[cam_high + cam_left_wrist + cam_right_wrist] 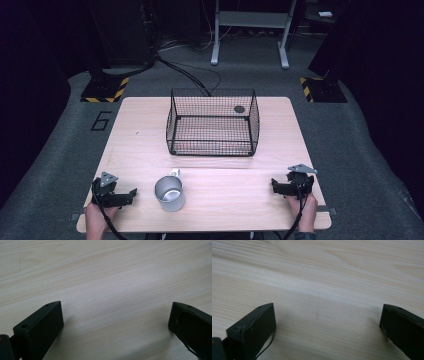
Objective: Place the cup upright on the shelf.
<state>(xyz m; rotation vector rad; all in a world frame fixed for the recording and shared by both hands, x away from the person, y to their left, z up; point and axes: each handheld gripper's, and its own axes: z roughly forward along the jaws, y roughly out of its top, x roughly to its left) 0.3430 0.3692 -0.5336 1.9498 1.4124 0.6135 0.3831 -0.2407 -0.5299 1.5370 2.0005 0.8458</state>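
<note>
A metal mug (169, 193) with a white handle stands upright near the table's front edge, left of the middle. My left gripper (133, 193) rests on the wood just left of the mug and points toward it. It is open, and in the left gripper view the left gripper (116, 305) has bare wood between its jaws. My right gripper (274, 185) rests at the front right and points inward. It is open too, and the right gripper (328, 307) has nothing between its wide-apart jaws. A black wire basket (213, 148) sits at the middle back.
The wooden table (140, 135) stands on grey carpet. A dark round spot (239, 109) shows through the basket's back right corner. Cables and a metal stand (250, 20) lie on the floor beyond the table. Yellow-black striped bases (105, 90) flank the far corners.
</note>
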